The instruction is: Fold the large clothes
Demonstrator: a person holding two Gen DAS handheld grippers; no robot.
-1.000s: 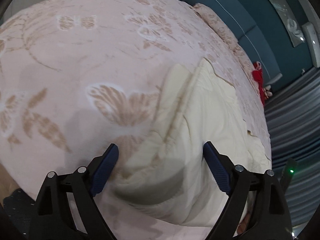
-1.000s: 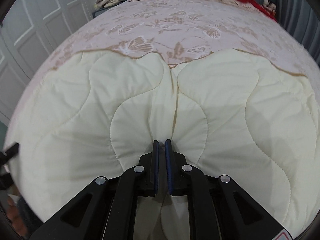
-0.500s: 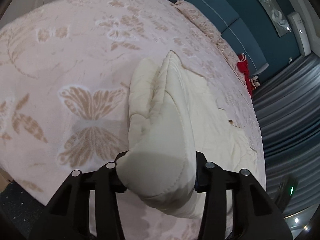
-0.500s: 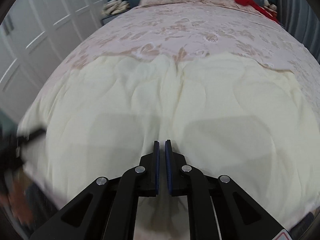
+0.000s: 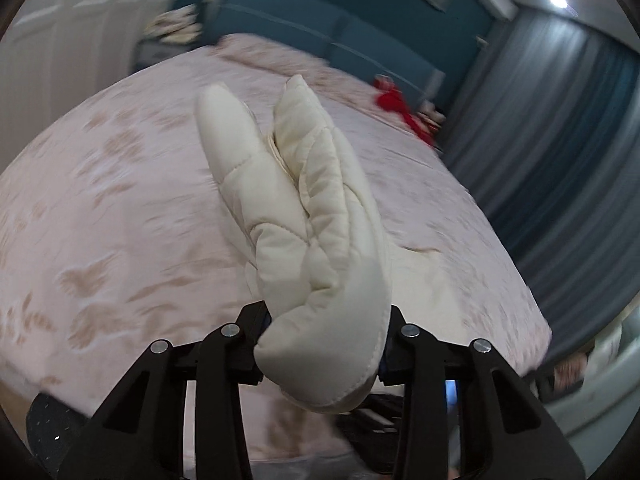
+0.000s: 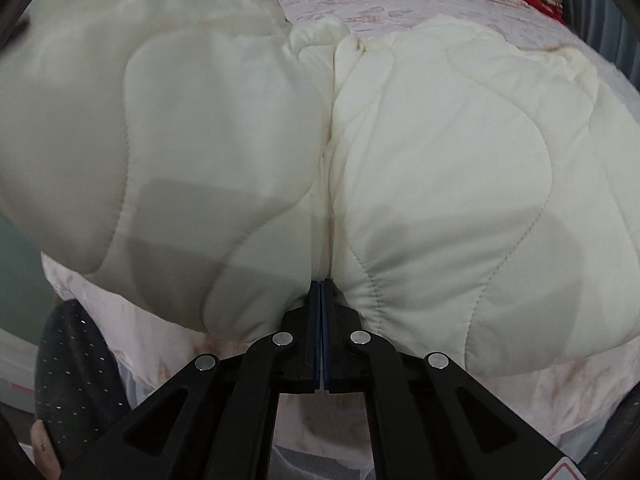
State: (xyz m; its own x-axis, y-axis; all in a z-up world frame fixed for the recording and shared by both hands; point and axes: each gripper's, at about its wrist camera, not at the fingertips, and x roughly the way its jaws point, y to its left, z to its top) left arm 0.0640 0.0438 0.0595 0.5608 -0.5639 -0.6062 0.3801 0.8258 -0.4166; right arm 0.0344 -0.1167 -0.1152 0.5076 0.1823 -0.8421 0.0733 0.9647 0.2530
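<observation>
A thick cream quilted blanket (image 6: 440,168) lies on the pink floral bed. My right gripper (image 6: 322,284) is shut on its near edge, where the cloth bunches into a deep crease. In the left wrist view a padded corner of the same blanket (image 5: 320,264) is clamped in my left gripper (image 5: 326,330) and stands up in two puffy folds above the bed. On the left of the right wrist view that raised part of the blanket (image 6: 132,92) billows high and blurred. The left fingertips are hidden behind the cloth.
The bedspread (image 5: 120,216) with its butterfly pattern spreads wide to the left. A red soft toy (image 5: 396,104) lies near the pillows by the blue headboard (image 5: 304,28). Grey curtains (image 5: 560,152) hang on the right. A dark dotted sleeve (image 6: 76,364) shows at lower left.
My left gripper closed on the blanket corner and lifted it up off the bed. The right gripper stayed shut on the near edge while the left side of the blanket rose.
</observation>
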